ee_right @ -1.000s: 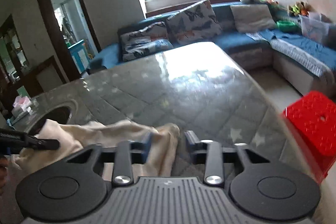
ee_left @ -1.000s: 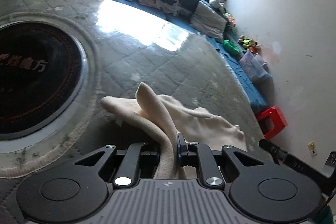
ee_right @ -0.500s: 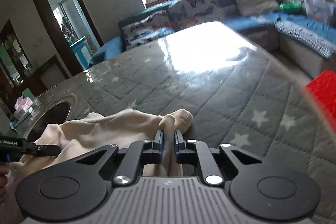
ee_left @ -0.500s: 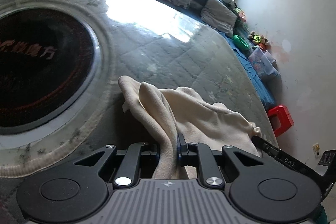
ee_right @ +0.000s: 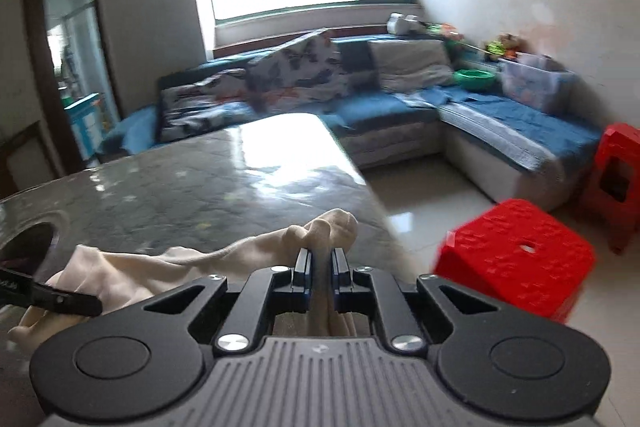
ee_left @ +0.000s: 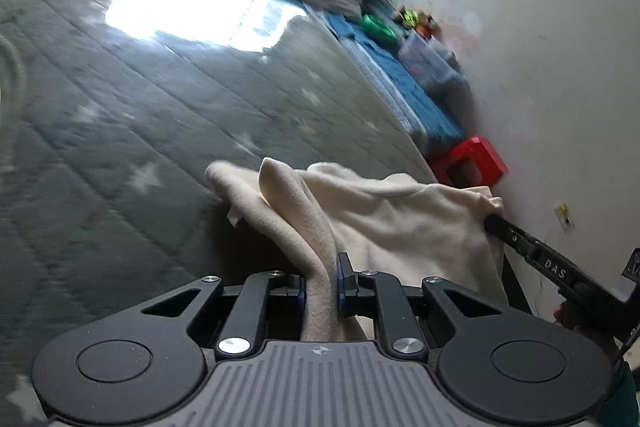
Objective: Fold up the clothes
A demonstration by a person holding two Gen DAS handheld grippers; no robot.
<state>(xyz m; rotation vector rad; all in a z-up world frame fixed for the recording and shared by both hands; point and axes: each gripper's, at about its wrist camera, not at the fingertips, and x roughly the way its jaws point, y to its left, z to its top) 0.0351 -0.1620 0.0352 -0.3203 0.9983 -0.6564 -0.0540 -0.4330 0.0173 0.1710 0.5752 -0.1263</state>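
Left gripper point(ee_left: 322, 277) clamped on a bunched fold of the cream garment point(ee_left: 400, 219), which hangs between both grippers just above the near right edge of the quilted counter point(ee_left: 160, 107). Right gripper point(ee_right: 320, 267) closed on the opposite end. Step looks like lift-and-spread before the fold. Next: pull taut, lay flat on the counter, clear of the edge.

garment point(ee_left: 400, 223): soft matt cream fleece cloth
table point(ee_left: 160, 99): quilted grey cover, glossy sheen
stool point(ee_right: 516, 259): red textured plastic
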